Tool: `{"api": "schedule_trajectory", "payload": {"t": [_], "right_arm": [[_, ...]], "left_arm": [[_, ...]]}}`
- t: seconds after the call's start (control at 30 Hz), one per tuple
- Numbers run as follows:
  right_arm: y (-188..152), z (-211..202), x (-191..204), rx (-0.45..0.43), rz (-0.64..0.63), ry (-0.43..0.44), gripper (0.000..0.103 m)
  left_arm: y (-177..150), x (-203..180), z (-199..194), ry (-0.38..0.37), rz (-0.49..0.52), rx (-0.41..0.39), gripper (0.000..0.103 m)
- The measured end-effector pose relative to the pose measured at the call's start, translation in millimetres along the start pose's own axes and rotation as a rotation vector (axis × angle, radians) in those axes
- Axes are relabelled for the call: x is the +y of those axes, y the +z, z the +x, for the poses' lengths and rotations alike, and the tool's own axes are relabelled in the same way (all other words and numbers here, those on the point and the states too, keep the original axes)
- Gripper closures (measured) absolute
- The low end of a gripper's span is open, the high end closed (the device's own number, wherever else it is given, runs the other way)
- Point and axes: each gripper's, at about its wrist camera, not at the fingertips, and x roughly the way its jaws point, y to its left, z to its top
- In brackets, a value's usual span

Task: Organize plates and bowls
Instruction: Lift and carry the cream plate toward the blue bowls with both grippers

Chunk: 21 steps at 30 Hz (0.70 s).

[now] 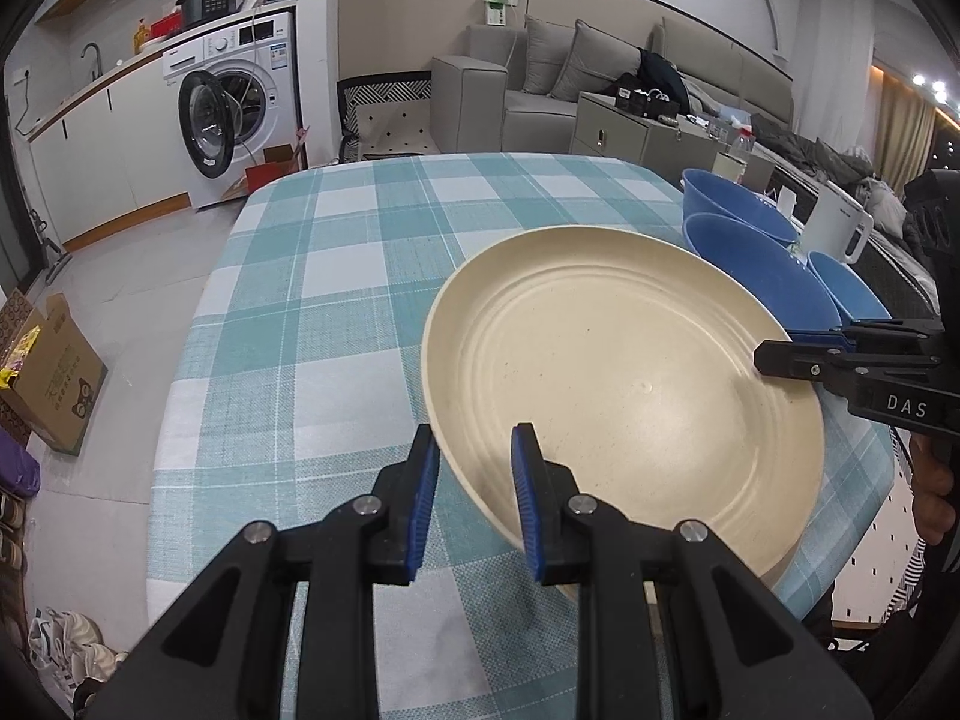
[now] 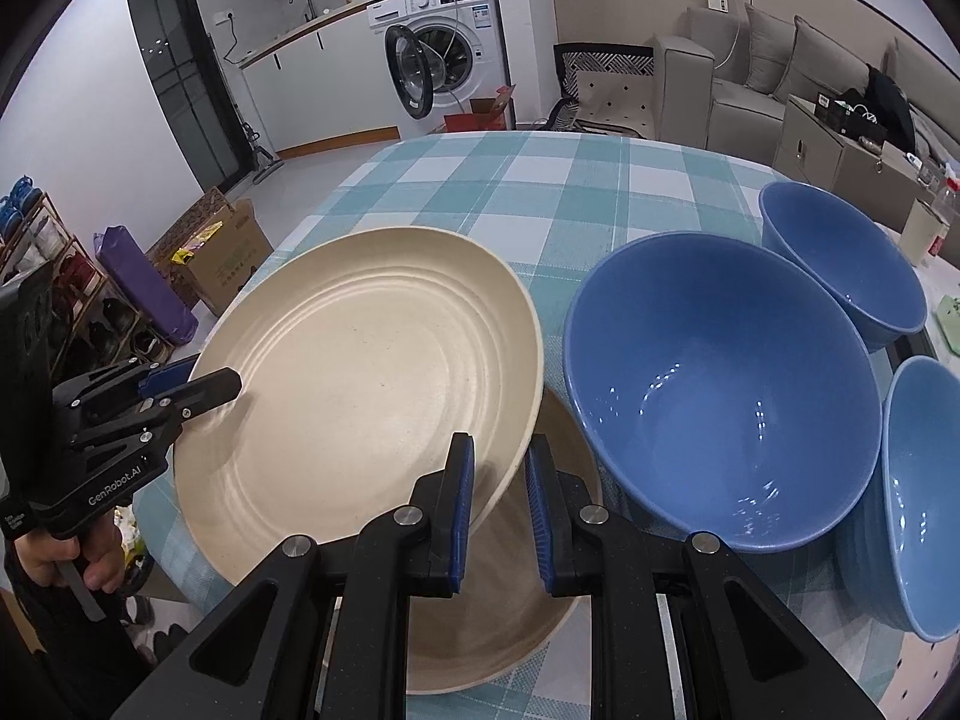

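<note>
A cream plate [image 1: 624, 390] is held tilted above the checked table, gripped on opposite rims. My left gripper [image 1: 474, 462] is shut on its near rim in the left wrist view; it shows at the plate's left edge in the right wrist view [image 2: 198, 387]. My right gripper [image 2: 498, 468] is shut on the plate's [image 2: 360, 396] right rim; it shows at the right in the left wrist view [image 1: 774, 354]. A second cream plate [image 2: 498, 630] lies on the table under the held one. Three blue bowls stand to the right: a large one [image 2: 720, 396], one behind [image 2: 840, 264], one at the right edge [image 2: 918, 492].
The table [image 1: 336, 276] has a teal and white checked cloth. A white mug [image 1: 837, 228] stands beyond the bowls. A washing machine [image 1: 234, 102], a sofa [image 1: 540, 78] and a cardboard box on the floor [image 1: 54, 378] lie around the table.
</note>
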Motion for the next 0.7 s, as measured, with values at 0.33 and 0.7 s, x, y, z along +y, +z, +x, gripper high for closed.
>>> {"api": "schedule_trajectory", "payload": {"t": [0.33,0.7], "right_arm": [[-19.2,-2.6,-7.8,-0.011,0.007,-0.004,0.085],[-30.1,-7.6,-4.7,-0.025,-0.002,-0.014,0.085]], "left_arm": [[-6.5,-11.2,8.5,-0.016,0.048,0.041,0.081],[-11.5,-17.5,2.4,-0.015,0.096,0.047,0.081]]}}
